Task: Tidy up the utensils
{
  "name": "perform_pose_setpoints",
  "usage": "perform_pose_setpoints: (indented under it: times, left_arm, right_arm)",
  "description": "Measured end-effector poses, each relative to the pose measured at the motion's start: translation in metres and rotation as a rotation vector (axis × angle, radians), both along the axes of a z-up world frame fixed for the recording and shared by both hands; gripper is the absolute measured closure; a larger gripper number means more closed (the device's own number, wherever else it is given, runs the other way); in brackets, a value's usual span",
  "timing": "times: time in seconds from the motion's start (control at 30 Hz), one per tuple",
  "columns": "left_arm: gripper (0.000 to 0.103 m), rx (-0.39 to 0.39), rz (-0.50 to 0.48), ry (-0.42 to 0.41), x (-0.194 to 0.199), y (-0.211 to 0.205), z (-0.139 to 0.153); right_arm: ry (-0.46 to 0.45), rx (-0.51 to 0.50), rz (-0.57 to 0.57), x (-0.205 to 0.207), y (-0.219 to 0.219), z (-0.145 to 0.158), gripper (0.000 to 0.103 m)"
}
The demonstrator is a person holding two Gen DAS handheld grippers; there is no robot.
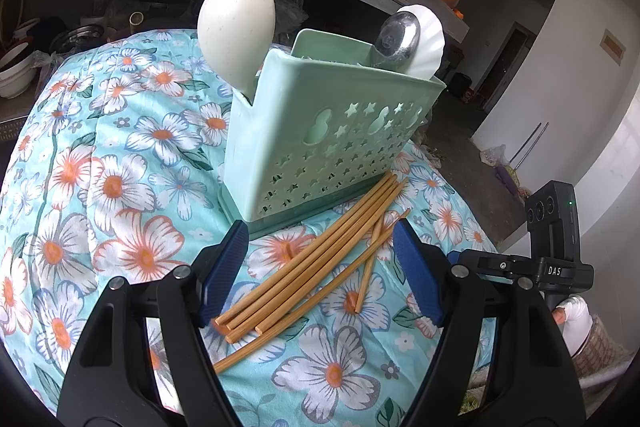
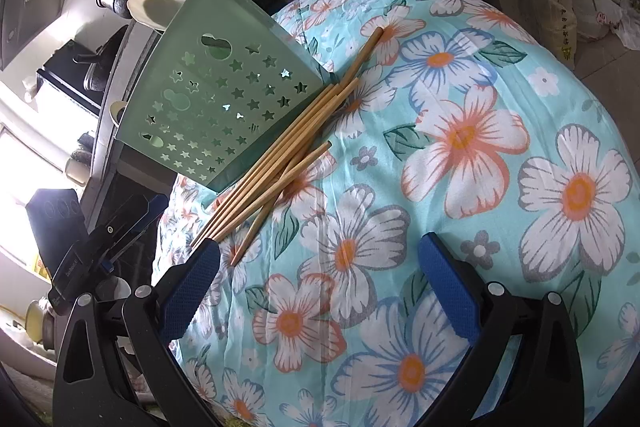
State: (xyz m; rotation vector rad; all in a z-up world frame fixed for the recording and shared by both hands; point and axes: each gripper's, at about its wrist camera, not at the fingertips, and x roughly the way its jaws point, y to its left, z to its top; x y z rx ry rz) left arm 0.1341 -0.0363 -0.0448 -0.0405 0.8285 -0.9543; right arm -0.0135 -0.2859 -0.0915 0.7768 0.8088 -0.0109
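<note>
Gaping left gripper (image 1: 320,259) above chopsticks (image 1: 308,267)

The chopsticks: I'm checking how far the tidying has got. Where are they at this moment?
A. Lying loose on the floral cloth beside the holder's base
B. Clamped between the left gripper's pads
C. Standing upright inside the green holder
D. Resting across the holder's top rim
A: the chopsticks lie scattered on the floral cloth against the base of the green holder, and the left gripper stands open above them without pressing on any.

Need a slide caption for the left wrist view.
Open left gripper above loose bamboo chopsticks beside the mint-green star-perforated plastic utensil holder on floral cloth.
</note>
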Motion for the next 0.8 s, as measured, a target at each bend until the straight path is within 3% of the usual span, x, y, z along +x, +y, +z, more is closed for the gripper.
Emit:
perform_pose_setpoints:
  times: [0.8]
  left_arm:
    - [0.032,0.0,-0.001,0.005,-0.0006,-0.0012,-0.0011]
  right_arm:
    - [0.009,0.012,-0.016,-0.001,-0.0036,-0.0007,0.01]
